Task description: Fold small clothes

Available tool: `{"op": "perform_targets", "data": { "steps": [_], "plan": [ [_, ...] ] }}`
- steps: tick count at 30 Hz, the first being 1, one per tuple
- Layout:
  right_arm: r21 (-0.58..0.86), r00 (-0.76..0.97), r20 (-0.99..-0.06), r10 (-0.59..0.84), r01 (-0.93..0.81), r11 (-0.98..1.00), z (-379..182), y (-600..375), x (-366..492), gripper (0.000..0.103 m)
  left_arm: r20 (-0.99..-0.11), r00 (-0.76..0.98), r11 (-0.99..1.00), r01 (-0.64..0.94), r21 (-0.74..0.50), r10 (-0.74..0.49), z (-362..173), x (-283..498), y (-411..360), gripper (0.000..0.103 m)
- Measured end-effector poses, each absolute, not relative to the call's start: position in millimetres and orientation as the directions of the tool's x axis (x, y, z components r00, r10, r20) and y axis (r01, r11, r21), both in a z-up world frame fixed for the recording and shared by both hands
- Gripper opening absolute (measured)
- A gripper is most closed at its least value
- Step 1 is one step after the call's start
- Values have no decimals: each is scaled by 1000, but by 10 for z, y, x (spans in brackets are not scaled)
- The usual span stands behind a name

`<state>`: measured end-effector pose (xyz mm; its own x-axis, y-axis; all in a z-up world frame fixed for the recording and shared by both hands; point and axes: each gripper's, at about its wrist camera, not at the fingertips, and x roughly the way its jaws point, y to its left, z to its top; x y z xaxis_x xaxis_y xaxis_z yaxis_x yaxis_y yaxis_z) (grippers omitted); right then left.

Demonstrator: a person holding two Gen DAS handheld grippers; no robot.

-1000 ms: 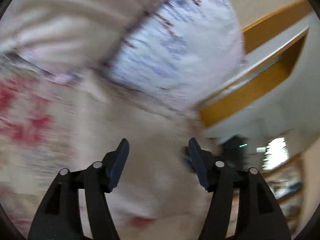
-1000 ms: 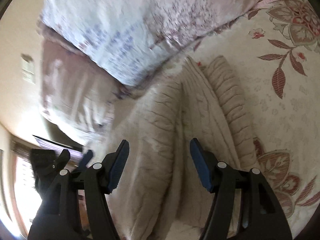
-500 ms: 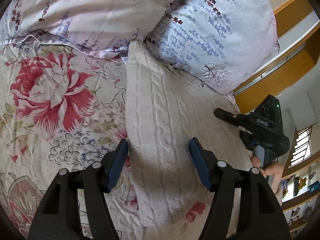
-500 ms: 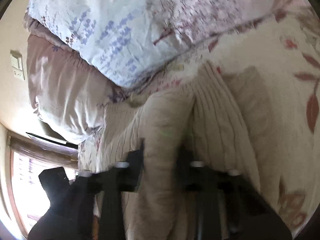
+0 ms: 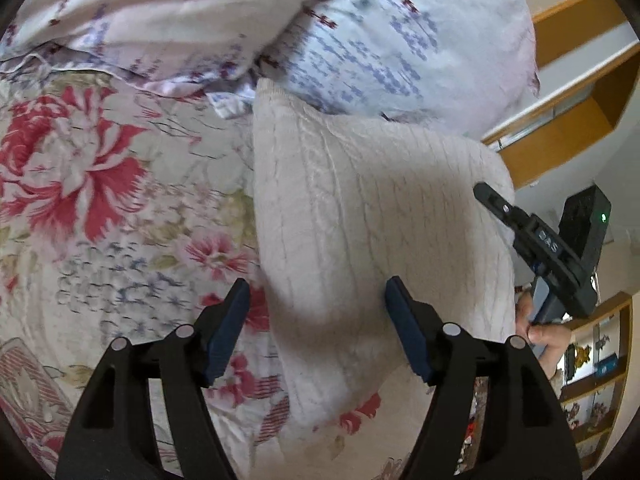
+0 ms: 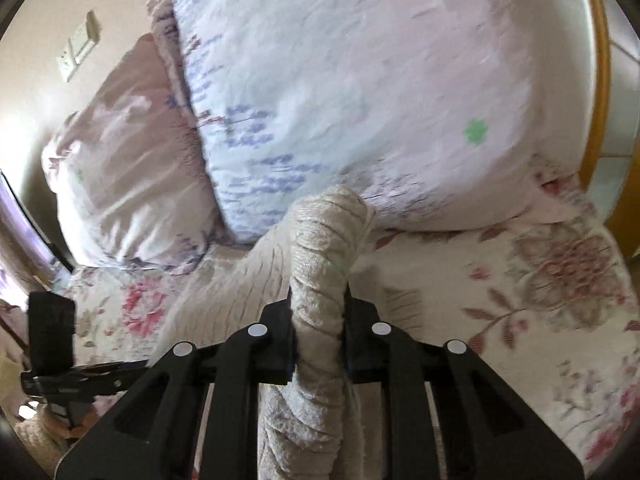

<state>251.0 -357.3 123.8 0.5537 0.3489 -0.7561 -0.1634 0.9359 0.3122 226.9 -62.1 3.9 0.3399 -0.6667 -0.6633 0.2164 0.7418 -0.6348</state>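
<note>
A cream cable-knit sweater (image 5: 360, 216) lies on a floral bedspread (image 5: 100, 208) with its far end against the pillows. My left gripper (image 5: 318, 326) is open and empty just above the sweater's near part. My right gripper (image 6: 318, 334) is shut on a bunched fold of the sweater (image 6: 324, 264) and lifts it off the bed. The right gripper also shows in the left wrist view (image 5: 496, 204) at the sweater's raised right edge. The left gripper shows in the right wrist view (image 6: 136, 368) at the lower left.
Two floral pillows (image 5: 400, 32) (image 5: 152, 12) lie at the head of the bed. A wooden bed frame (image 5: 576, 128) runs along the right. A shelf with small items (image 5: 592, 372) stands at the far right. A wall switch plate (image 6: 76, 52) is on the wall.
My right gripper has closed on the sweater's edge and raised it into a fold. The left gripper has steadied over the sweater's near part, still open.
</note>
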Motion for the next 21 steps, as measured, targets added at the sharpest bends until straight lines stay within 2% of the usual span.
{"op": "perform_targets", "data": {
  "steps": [3,7,9,10,12,16,21],
  "plan": [
    [206,547,-803,237,-118,971,1014,-3602,2618,18,-665,321,737,229,-636,-674,12,2255,-715,69],
    [187,428,-883,193,-58,981,525,-3673,2790,22,-670,308,737,234,-634,-675,-5,2198,-754,67],
    [200,450,-872,193,-33,979,583,-3758,2746,40,-665,303,729,225,-646,-682,-13,2164,-715,67],
    [214,463,-864,199,-20,977,646,-3813,2703,44,-661,303,725,221,-652,-687,-16,2158,-698,67],
    [276,499,-833,239,0,961,800,-3962,2560,64,-655,301,718,212,-662,-693,-24,2126,-645,67],
    [427,513,-784,351,34,904,958,-4203,2177,66,-640,290,699,201,-686,-711,-51,2054,-583,67],
    [513,481,-767,426,59,857,867,-4283,1747,64,-630,269,682,205,-702,-728,-69,1925,-615,67]
  ]
}}
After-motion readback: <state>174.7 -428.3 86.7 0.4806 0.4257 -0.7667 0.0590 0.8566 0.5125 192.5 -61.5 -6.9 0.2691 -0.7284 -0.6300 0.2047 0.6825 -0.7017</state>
